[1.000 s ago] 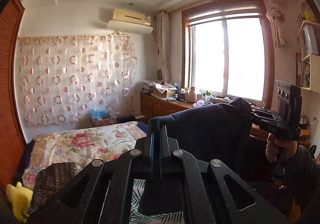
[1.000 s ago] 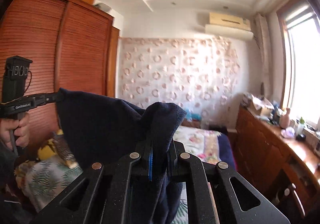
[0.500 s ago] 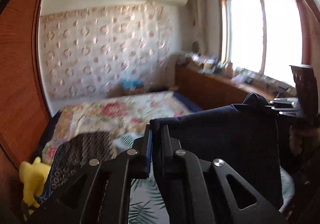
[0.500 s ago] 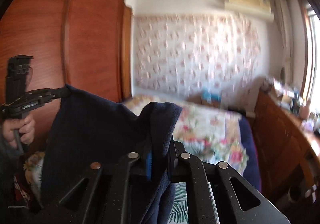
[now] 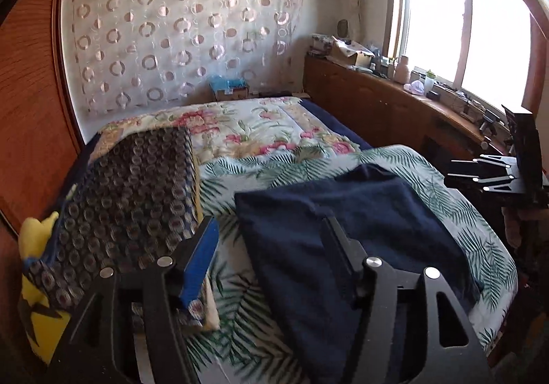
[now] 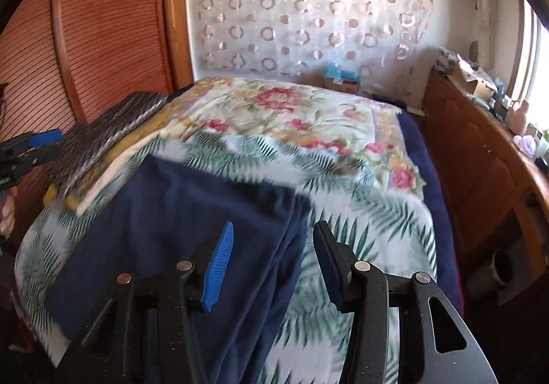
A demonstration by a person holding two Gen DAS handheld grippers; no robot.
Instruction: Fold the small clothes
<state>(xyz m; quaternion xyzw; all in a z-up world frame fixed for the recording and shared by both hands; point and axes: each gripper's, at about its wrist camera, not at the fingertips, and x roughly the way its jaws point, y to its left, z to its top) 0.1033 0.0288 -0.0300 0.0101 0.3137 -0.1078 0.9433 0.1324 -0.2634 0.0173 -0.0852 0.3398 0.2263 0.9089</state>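
Observation:
A navy blue garment point(image 5: 350, 223) lies spread flat on the palm-leaf bed cover point(image 5: 456, 212). My left gripper point(image 5: 271, 240) hovers over its near left corner. Its jaws are opening and the pads press on nothing. In the right wrist view the same garment point(image 6: 178, 212) lies below my right gripper point(image 6: 272, 243), whose jaws are also opening over the folded right edge without touching it. Each gripper shows in the other's view: the right gripper point(image 5: 487, 175) at the bed's right side, the left gripper point(image 6: 34, 144) at the far left.
A stack of folded clothes topped by a dark patterned piece point(image 5: 137, 188) sits left of the garment, with a yellow plush toy point(image 5: 34, 247) beside it. A floral quilt point(image 5: 257, 130) covers the far bed. A wooden wardrobe point(image 6: 103, 41) stands left, a cluttered sideboard point(image 5: 394, 103) right.
Both grippers dropped and tipped down toward the bed. Both let go of the navy garment, which was hanging stretched between them and now lies flat on the cover.

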